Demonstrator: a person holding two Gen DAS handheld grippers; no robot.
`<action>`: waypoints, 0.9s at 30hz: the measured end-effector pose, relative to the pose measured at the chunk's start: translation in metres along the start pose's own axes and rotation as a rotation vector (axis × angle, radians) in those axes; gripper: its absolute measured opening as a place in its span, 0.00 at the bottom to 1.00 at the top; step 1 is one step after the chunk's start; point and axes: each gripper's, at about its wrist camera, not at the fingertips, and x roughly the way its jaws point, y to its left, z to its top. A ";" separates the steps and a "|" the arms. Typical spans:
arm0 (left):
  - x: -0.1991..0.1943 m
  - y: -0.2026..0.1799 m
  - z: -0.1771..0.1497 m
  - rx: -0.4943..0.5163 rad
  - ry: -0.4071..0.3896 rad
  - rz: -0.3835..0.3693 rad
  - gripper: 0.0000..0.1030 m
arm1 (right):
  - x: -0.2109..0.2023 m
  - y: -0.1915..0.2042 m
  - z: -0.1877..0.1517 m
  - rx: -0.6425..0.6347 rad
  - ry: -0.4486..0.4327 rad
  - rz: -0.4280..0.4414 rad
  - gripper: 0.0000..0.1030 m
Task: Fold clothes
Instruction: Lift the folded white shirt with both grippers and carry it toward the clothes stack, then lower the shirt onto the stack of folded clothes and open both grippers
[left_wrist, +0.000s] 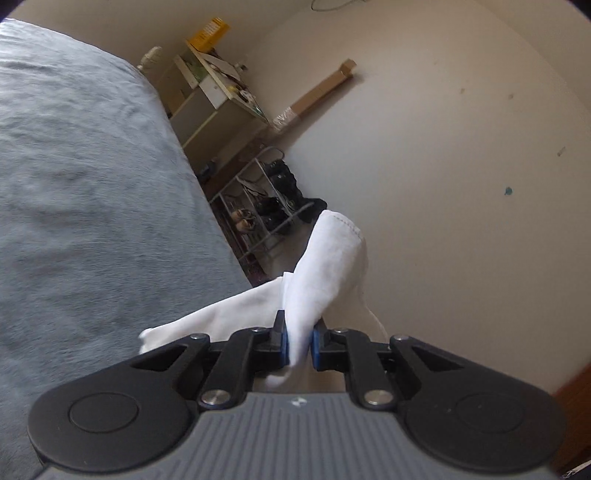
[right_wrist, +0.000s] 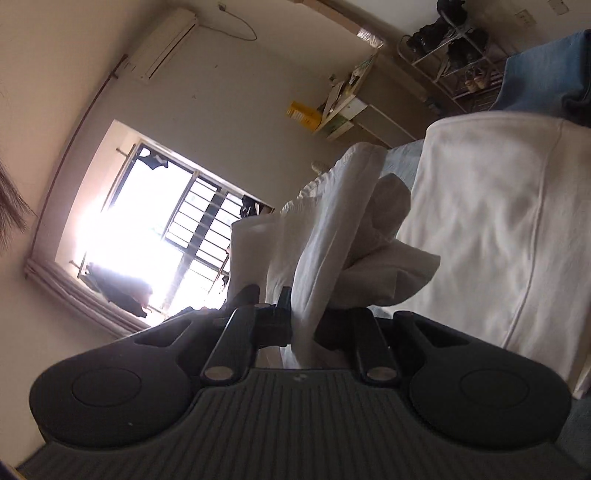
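My left gripper (left_wrist: 299, 341) is pinching a bunched edge of the white garment (left_wrist: 325, 266) between its blue pads (left_wrist: 282, 345), cloth lifted off the grey bed cover (left_wrist: 92, 177). My right gripper (right_wrist: 301, 325) is clamped on another gathered fold of the same white garment (right_wrist: 321, 236); the rest of it hangs wide to the right. Both views are tilted. Shoe rack (left_wrist: 258, 206) stands by the wall, bright barred window (right_wrist: 166, 229) beyond the right gripper.
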 end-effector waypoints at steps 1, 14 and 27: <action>0.021 -0.004 0.002 0.017 0.022 0.002 0.12 | 0.002 -0.011 0.009 0.008 -0.019 -0.017 0.09; 0.152 -0.003 0.009 0.127 0.234 0.087 0.12 | 0.028 -0.128 0.055 0.276 -0.052 -0.108 0.10; 0.120 0.028 0.039 0.000 0.079 0.161 0.42 | 0.039 -0.137 0.080 0.205 0.167 -0.151 0.41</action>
